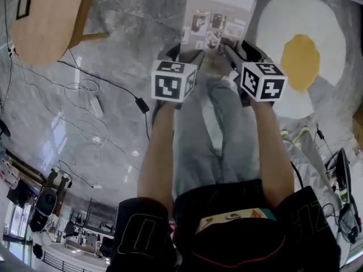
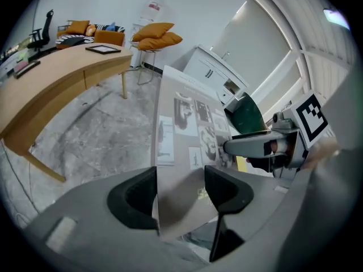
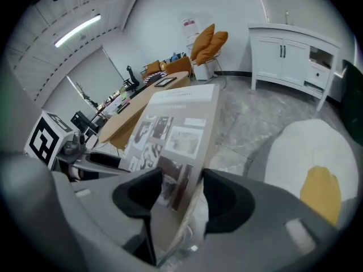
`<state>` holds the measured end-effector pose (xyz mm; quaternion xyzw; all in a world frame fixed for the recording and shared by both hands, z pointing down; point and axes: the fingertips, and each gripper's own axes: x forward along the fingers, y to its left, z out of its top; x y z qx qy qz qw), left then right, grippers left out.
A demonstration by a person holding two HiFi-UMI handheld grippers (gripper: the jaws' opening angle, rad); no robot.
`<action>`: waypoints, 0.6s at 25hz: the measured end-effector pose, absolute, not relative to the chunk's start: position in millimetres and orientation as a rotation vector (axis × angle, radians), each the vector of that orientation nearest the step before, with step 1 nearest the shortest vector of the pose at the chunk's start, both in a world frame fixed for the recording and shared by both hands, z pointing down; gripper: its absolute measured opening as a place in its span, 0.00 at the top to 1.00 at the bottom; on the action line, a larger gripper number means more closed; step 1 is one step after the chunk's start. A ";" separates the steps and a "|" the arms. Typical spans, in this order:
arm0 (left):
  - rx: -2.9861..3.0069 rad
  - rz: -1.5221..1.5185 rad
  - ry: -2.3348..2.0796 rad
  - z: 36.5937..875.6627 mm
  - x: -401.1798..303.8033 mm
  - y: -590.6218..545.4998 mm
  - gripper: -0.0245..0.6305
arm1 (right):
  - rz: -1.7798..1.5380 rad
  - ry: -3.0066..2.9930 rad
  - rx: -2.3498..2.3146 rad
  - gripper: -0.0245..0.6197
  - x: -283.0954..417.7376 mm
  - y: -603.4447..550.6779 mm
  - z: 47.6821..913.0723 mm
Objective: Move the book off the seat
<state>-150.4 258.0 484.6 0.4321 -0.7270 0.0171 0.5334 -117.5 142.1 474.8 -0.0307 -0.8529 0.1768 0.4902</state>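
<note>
A thin grey book (image 1: 218, 21) with small pictures on its cover hangs in the air over the marble floor, held at its near edge from both sides. My left gripper (image 1: 186, 51) is shut on its left lower corner, and the left gripper view shows the book (image 2: 187, 129) standing between the black pads (image 2: 136, 197). On the right lower corner my right gripper (image 1: 233, 51) is shut; there the book (image 3: 170, 135) rises tilted between the pads (image 3: 227, 200). The seat, a white egg-shaped cushion with a yellow centre (image 1: 300, 50), lies to the right of the book, apart from it.
A light wooden desk (image 1: 48, 16) stands at the far left, with cables (image 1: 85, 112) strewn on the floor beside it. A white cabinet (image 3: 289, 55) and an orange-cushioned chair (image 2: 156, 35) stand by the far wall. The person's legs (image 1: 218, 129) are below the grippers.
</note>
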 end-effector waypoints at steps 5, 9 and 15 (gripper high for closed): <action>0.922 -0.031 -1.810 466.8 -238.9 338.5 0.55 | 0.321 -2.063 -0.207 0.61 -221.8 219.9 456.3; 0.853 -0.077 -1.855 456.9 -278.3 376.9 0.55 | 0.251 -2.064 -0.301 0.61 -270.8 257.7 444.2; 0.689 -0.215 -1.960 452.6 -326.5 423.6 0.55 | 0.119 -2.047 -0.472 0.61 -342.0 305.5 437.9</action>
